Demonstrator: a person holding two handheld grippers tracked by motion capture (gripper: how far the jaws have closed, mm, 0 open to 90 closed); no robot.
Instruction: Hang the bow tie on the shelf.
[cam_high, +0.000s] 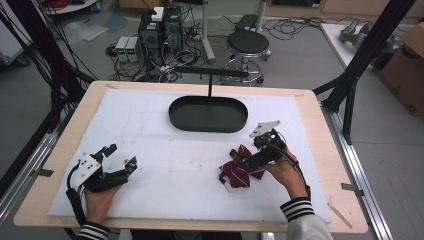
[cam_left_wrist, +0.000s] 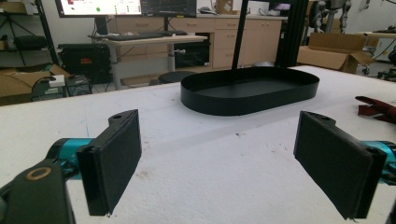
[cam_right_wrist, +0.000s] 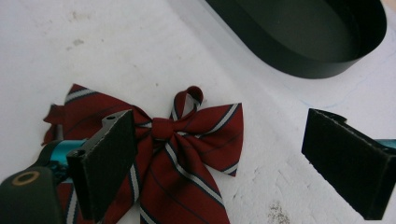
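A dark red bow tie (cam_high: 239, 173) with thin white and navy stripes lies flat on the white mat, right of centre. In the right gripper view the bow tie (cam_right_wrist: 187, 140) spreads below the jaws, its knot and loop toward the top. My right gripper (cam_high: 249, 153) hovers over its right side, open (cam_right_wrist: 224, 163), with the left pad over one wing and the right pad over bare mat. My left gripper (cam_high: 121, 155) rests at the near left, open (cam_left_wrist: 219, 163), with nothing between its pads. A black oval tray (cam_high: 208, 128) sits at the far middle of the mat.
A black T-shaped stand (cam_high: 210, 85) rises from the far side of the tray (cam_left_wrist: 233, 105). The white mat (cam_high: 150, 125) covers most of the wooden table. Beyond the table are a stool (cam_high: 247, 42), computers and cables on the floor.
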